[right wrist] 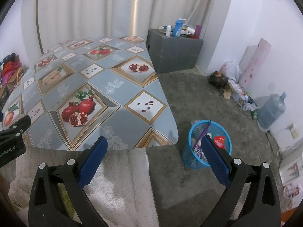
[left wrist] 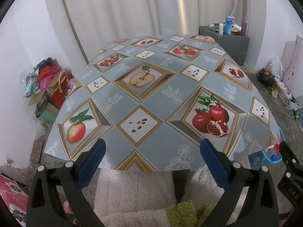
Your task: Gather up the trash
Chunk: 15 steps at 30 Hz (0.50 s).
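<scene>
Both hand-held grippers, left (left wrist: pixel 152 156) and right (right wrist: pixel 154 154), gape wide with nothing between their blue pads, above the near edge of the fruit-printed surface (left wrist: pixel 151 87). Trash fills the blue mesh basket (right wrist: pixel 197 161) on the floor beside it. "DAS" and "Robot.AI" are legible on the grippers.

Table cover (left wrist: pixel 151 102): grey-blue ground, gold-framed diamonds printed with red pomegranates, apples and dark seeds, plus white floral outlines. Finger pads (left wrist: pixel 92 162): blue, on black frames. Mesh bin (right wrist: pixel 191 157): bright blue; contents red, purple, white. Blanket (right wrist: pixel 121 185): off-white, fleecy. Floor (right wrist: pixel 217 102): mottled grey. Cabinet (right wrist: pixel 176 54): dark grey.
</scene>
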Each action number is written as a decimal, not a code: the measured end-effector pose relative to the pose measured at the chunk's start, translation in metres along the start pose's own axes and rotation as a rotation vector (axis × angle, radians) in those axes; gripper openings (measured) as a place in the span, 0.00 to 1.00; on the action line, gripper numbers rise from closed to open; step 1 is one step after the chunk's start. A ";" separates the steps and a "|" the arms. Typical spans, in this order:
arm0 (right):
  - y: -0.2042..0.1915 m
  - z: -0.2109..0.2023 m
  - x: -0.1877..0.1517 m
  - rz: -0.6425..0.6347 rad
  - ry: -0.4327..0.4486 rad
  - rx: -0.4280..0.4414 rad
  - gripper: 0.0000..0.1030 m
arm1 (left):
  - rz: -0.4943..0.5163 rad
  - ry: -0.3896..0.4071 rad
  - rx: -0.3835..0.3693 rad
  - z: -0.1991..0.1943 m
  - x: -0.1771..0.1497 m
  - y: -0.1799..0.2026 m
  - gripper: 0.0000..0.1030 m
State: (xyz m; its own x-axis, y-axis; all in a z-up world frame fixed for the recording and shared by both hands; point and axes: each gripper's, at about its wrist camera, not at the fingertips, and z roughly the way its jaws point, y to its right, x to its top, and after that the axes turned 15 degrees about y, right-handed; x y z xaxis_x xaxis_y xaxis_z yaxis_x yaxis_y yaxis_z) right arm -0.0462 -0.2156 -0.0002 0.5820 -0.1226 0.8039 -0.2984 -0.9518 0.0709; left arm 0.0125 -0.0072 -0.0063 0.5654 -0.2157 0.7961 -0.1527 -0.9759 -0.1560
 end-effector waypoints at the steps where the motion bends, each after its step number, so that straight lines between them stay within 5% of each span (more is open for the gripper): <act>1: 0.000 0.000 0.000 -0.001 0.000 0.000 0.92 | 0.000 0.000 -0.001 0.000 0.000 0.000 0.95; 15: 0.001 0.000 0.000 -0.001 0.001 0.001 0.92 | 0.000 0.000 -0.001 0.001 0.000 -0.001 0.95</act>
State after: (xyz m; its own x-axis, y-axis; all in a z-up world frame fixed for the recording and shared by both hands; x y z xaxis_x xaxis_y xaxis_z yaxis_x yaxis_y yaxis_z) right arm -0.0463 -0.2162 -0.0002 0.5817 -0.1215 0.8043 -0.2968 -0.9523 0.0708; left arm 0.0129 -0.0063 -0.0066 0.5658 -0.2153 0.7959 -0.1532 -0.9759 -0.1551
